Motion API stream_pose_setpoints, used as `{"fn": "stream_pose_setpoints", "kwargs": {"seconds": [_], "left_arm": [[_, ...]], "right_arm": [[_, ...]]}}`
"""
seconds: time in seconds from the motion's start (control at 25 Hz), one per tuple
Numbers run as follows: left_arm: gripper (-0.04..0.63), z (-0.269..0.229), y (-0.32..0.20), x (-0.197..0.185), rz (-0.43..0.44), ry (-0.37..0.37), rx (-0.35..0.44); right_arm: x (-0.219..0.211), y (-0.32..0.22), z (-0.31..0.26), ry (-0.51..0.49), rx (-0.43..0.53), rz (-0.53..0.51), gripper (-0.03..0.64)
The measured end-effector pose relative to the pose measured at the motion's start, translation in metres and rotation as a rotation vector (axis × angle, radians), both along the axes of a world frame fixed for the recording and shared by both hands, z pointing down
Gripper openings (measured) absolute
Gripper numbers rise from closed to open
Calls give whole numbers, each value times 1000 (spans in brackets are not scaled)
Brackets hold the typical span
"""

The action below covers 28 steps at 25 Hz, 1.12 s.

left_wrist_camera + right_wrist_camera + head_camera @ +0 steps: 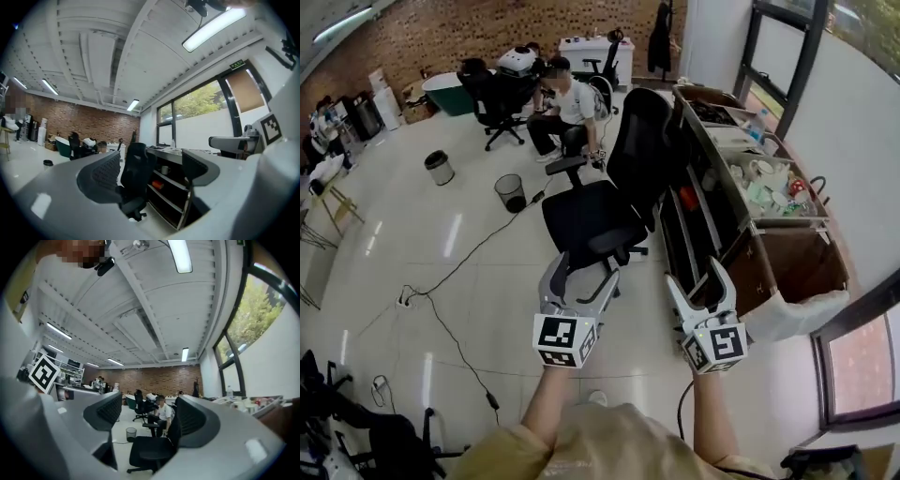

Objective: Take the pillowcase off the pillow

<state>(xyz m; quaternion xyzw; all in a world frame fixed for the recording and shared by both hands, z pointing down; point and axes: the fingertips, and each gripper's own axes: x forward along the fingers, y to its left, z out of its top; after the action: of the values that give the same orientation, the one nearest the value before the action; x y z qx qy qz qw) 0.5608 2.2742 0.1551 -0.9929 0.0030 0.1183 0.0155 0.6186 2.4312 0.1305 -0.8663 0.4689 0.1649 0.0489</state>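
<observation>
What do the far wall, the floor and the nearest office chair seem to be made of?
Far wall: bare red-brown brick, with mortar lines showing.
Floor: pale glossy tiles, probably ceramic; it mirrors the ceiling lights and shows faint joints.
Office chair: matt black, likely fabric or mesh; too far to tell.

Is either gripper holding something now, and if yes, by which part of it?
Nothing is held. The left gripper and the right gripper both stand open in the air, nothing between their jaws.
</observation>
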Motion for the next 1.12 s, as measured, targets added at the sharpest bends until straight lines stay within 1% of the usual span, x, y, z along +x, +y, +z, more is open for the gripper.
{"fn": "stream_pose_setpoints", "kwargs": {"seconds": [0.12,0.24,0.36,0.48,0.6,0.72,0.84,0.96,1.12], "left_arm": [[419,16,-62,-15,-102,23,-12],[419,34,-113,-24,-214,26,-19],[419,47,-151,-37,-326,33,-14],[419,58,-187,-49,-450,51,-25],[419,76,-217,-48,-558,50,-46],[419,98,-234,-23,-645,35,-57],[419,123,-250,11,-753,16,-40],[419,142,-265,60,-852,-6,-38],[403,137,-285,129,-957,-9,-50]], "right_arm": [[-1,-74,9,34,-4,-114,357],[4,-142,24,35,-8,-243,357],[3,-198,36,44,-22,-361,357],[0,-249,48,62,-47,-484,357],[10,-289,67,54,-58,-601,357],[36,-311,82,46,-12,-746,357],[72,-334,97,65,28,-867,357],[128,-361,106,57,54,-951,357],[212,-395,94,4,108,-1058,357]]}}
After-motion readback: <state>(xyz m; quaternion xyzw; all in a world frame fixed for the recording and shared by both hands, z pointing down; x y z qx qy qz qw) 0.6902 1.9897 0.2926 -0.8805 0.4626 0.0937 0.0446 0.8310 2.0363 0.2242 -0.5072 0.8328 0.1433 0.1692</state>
